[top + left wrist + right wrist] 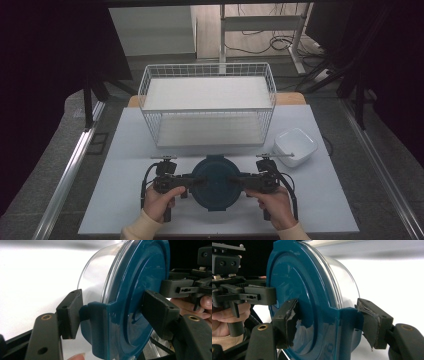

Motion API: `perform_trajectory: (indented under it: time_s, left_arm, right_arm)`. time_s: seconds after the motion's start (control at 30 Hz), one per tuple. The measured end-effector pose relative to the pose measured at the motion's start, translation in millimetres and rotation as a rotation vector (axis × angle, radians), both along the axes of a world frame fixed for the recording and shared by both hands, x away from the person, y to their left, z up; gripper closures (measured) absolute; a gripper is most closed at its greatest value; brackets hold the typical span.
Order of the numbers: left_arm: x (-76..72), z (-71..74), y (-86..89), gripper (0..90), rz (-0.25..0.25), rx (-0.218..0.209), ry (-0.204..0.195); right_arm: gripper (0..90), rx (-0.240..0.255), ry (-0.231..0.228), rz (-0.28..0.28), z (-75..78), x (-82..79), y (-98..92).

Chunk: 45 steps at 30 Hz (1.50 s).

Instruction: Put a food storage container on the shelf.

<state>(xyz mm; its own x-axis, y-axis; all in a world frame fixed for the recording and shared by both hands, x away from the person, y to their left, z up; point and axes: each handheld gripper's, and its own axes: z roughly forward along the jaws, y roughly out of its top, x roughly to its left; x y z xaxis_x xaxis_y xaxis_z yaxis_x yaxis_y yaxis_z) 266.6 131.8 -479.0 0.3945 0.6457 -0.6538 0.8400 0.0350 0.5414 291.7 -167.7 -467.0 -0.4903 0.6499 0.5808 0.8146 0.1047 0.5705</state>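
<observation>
A round clear container with a dark teal lid stands on the white table near the front edge, between both hands. My left gripper comes in from the left and my right gripper from the right. In the left gripper view the left gripper has one pad on the lid's side clip and the other on the lid's top face. In the right gripper view the right gripper clamps the opposite clip the same way. The clear tub appears empty.
A white wire basket with two shelves stands at the back middle of the table. A white square bowl sits to the right, close to the right gripper. Dark floor and metal rails flank the table.
</observation>
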Motion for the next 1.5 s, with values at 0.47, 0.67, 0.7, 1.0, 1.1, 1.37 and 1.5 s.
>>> perform_trajectory:
  time_s: [0.47,0.67,0.7,1.0,1.1,1.37,1.5]
  left_arm:
    - [1.9,5.7,2.4,34.2,0.012,-0.016,-0.015]
    - [4.8,15.1,4.8,34.2,0.01,-0.009,-0.033]
    - [6.2,17.5,5.6,34.2,0.016,-0.014,-0.042]
    - [13.4,28.3,7.8,34.2,0.017,-0.016,-0.055]
    - [16.9,32.9,9.2,34.2,0.015,-0.021,-0.057]
    - [26.3,53.8,13.7,34.3,0.017,-0.019,-0.087]
    - [29.9,60.9,16.6,34.3,0.019,-0.025,-0.09]
  right_arm:
    - [35.5,-0.02,-0.029,0.028,10.5,4.3,2.2]
    - [35.8,-0.019,-0.047,0.043,18.0,8.7,4.1]
    - [35.9,-0.019,-0.054,0.044,21.1,9.7,4.8]
    - [35.9,-0.018,-0.08,0.043,34.0,17.2,7.5]
    - [35.9,-0.02,-0.087,0.043,37.4,18.9,8.2]
    - [36.1,-0.022,-0.12,0.049,58.9,27.9,12.2]
    - [36.1,-0.025,-0.128,0.051,66.3,31.8,15.1]
